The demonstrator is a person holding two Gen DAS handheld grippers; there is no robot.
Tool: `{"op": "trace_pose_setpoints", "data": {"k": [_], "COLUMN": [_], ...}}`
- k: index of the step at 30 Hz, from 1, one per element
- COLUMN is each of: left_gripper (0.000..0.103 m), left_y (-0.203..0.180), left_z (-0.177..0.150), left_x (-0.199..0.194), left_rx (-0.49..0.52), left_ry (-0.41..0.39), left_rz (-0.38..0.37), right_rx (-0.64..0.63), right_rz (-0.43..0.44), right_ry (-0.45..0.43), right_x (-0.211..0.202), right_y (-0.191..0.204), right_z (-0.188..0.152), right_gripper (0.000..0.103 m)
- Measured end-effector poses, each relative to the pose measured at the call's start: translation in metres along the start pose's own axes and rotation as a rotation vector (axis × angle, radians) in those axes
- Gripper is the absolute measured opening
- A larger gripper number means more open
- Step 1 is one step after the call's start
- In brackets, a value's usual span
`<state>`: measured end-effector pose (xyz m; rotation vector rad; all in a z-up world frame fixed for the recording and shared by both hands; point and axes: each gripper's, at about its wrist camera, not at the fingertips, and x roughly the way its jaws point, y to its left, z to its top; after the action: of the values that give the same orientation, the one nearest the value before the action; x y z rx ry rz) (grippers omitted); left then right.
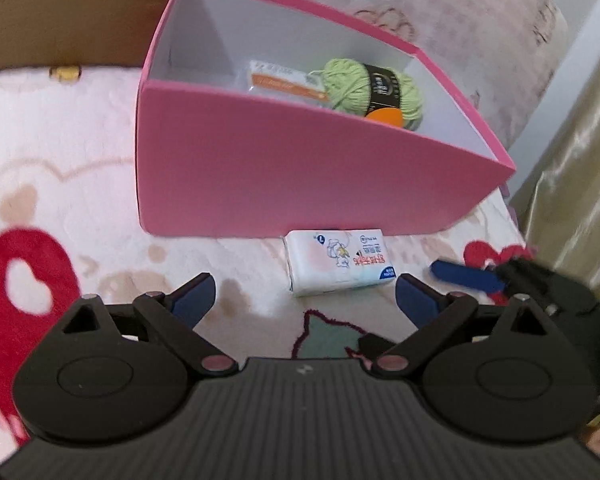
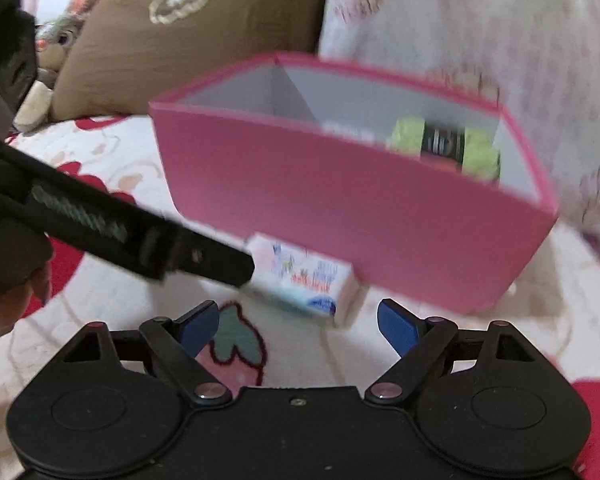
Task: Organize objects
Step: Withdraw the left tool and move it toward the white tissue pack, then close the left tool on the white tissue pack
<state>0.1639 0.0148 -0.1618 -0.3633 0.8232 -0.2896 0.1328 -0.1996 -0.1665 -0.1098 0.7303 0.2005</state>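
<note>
A pink box (image 1: 260, 176) with a white inside stands on a patterned blanket. In it lie a green yarn ball (image 1: 364, 88), an orange thing (image 1: 386, 117) and a white packet (image 1: 286, 78). A white tissue pack (image 1: 338, 264) lies on the blanket against the box's front wall. My left gripper (image 1: 304, 298) is open and empty, just short of the pack. My right gripper (image 2: 298, 324) is open and empty, close to the tissue pack (image 2: 304, 280) in front of the box (image 2: 340, 216). The left gripper's finger (image 2: 204, 258) reaches in from the left and touches the pack's left end.
The blanket (image 1: 60, 168) is white with red hearts. A brown cushion (image 2: 188, 36) and a plush toy (image 2: 62, 36) lie behind the box. A pale floral pillow (image 1: 440, 12) is at the back, a golden curtain (image 1: 576, 184) at the right.
</note>
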Motion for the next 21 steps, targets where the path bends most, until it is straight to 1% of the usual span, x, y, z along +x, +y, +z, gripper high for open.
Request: {"op": "trace_pose_setpoints", "data": {"k": [2, 5, 8, 10, 11, 12, 13, 14, 16, 18, 19, 21], "left_gripper": [0.094, 0.086, 0.080, 0.074, 0.071, 0.065, 0.061, 0.059, 0.050, 0.043, 0.043, 0.043], "left_y": [0.001, 0.000, 0.000, 0.000, 0.000, 0.001, 0.002, 0.004, 0.007, 0.008, 0.008, 0.005], "left_z": [-0.002, -0.003, -0.003, -0.002, -0.001, 0.000, 0.001, 0.001, 0.001, 0.000, -0.001, -0.004], "left_x": [0.004, 0.011, 0.017, 0.020, 0.021, 0.023, 0.025, 0.025, 0.026, 0.026, 0.025, 0.022], "left_rx": [-0.005, -0.003, -0.012, -0.014, -0.016, -0.020, -0.029, -0.048, -0.076, -0.106, -0.122, -0.134], "left_ry": [-0.016, -0.020, -0.013, -0.015, -0.013, -0.004, 0.006, 0.014, 0.017, 0.021, 0.024, 0.026], "left_rz": [0.003, 0.015, 0.009, 0.008, 0.003, -0.006, -0.019, -0.032, -0.056, -0.072, -0.089, -0.093], "right_rx": [0.050, 0.062, 0.071, 0.087, 0.096, 0.103, 0.107, 0.105, 0.108, 0.119, 0.120, 0.110], "right_rz": [0.022, 0.037, 0.051, 0.062, 0.066, 0.068, 0.069, 0.071, 0.075, 0.090, 0.097, 0.099], "right_ry": [-0.011, -0.020, -0.022, -0.028, -0.032, -0.033, -0.038, -0.045, -0.046, -0.040, -0.037, -0.027], "right_x": [0.005, 0.015, 0.021, 0.024, 0.025, 0.026, 0.026, 0.024, 0.022, 0.020, 0.018, 0.017], "right_y": [-0.005, -0.008, -0.009, -0.013, -0.015, -0.017, -0.019, -0.020, -0.022, -0.025, -0.024, -0.025], "right_z": [-0.001, 0.000, -0.003, -0.007, -0.009, -0.010, -0.011, -0.012, -0.011, -0.010, -0.011, -0.009], "right_gripper": [0.088, 0.088, 0.082, 0.077, 0.071, 0.065, 0.063, 0.058, 0.051, 0.046, 0.042, 0.042]}}
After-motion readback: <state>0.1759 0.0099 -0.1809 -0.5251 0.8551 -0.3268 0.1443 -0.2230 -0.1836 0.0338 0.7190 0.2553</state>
